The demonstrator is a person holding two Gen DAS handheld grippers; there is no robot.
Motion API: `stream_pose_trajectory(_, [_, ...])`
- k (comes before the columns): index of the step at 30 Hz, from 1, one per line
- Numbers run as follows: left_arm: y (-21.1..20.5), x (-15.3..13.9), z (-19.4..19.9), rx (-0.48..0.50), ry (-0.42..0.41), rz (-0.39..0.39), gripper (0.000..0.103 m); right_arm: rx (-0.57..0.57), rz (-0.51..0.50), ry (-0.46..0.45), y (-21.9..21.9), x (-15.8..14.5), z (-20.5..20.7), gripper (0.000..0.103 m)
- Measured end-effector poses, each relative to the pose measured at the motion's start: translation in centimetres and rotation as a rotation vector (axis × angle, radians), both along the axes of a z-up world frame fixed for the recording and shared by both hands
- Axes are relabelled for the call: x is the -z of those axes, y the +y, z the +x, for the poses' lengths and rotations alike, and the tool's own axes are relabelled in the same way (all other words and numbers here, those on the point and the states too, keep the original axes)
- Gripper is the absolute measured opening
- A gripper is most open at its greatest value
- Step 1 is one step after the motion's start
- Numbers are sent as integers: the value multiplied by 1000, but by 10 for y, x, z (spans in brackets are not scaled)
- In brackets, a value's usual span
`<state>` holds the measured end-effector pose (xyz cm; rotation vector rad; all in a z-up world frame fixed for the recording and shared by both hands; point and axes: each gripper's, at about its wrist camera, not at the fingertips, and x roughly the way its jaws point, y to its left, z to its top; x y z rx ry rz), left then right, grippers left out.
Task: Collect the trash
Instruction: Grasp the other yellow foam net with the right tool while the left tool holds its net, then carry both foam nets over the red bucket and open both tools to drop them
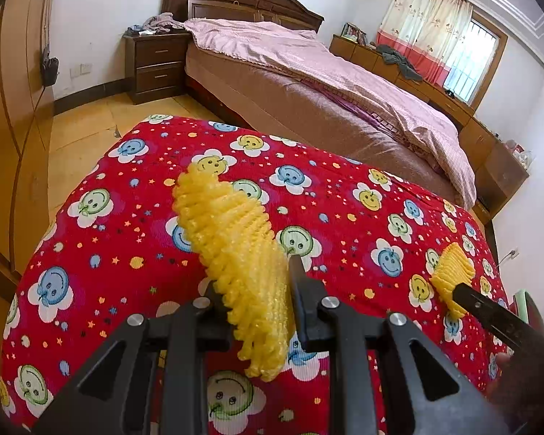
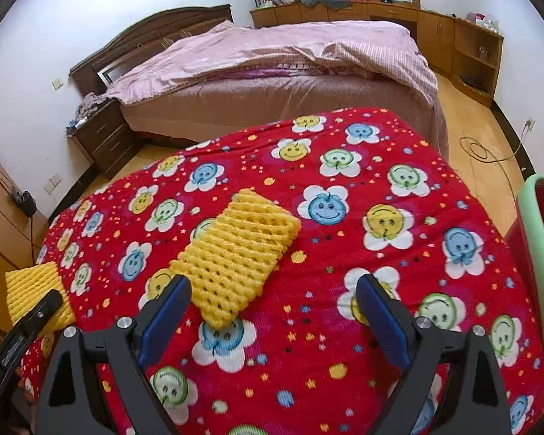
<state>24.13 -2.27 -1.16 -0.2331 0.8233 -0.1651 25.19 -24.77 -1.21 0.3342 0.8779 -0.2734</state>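
Landmark: red smiley-flower cloth (image 2: 344, 239) spread over the surface in front of the bed (image 2: 272, 83).
Left gripper (image 1: 257, 290): jaws nearly closed, clamped on a yellow foam net (image 1: 232, 253) held above the cloth.
Right gripper (image 2: 272, 311): jaws wide apart, nothing between them, poised over the cloth.
Second foam net (image 2: 235, 257): lies flat near the cloth's middle, just ahead of the right gripper's left finger (image 2: 167, 311).

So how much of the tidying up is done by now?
About halfway, it seems. The left gripper is already shut on one yellow foam net. A second yellow foam net lies on the red smiley cloth, with the right gripper open just short of it. No bin shows, so both still need dropping somewhere.
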Motion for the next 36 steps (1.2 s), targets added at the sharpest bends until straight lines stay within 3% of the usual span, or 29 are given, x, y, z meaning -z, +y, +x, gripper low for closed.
stream_pose_trajectory(7, [0, 2, 0, -3, 5, 0, 24, -9, 1, 16, 5, 1, 19, 94])
stream_pose_trajectory(13, [-1, 2, 1, 1, 5, 2, 24, 11, -49, 44, 11, 2, 27, 83])
stream_pose_trajectory(16, [-1, 2, 1, 5, 5, -3, 24, -6, -38, 32, 14, 1, 26, 65])
stream_pose_trajectory(18, [-2, 1, 1, 9, 4, -6, 24, -32, -15, 27, 17, 0, 25, 44])
stream_pose_trajectory(21, [-1, -1, -1, 12, -3, -9, 24, -66, 16, 25, 23, -1, 26, 25])
stream_pose_trajectory(23, [-1, -2, -1, 11, -6, -10, 24, -83, 34, 20, 28, -3, 25, 19])
stream_pose_trajectory(36, [-3, -10, -8, 27, -37, -19, 24, -82, -10, -99, 26, -47, -31, 16])
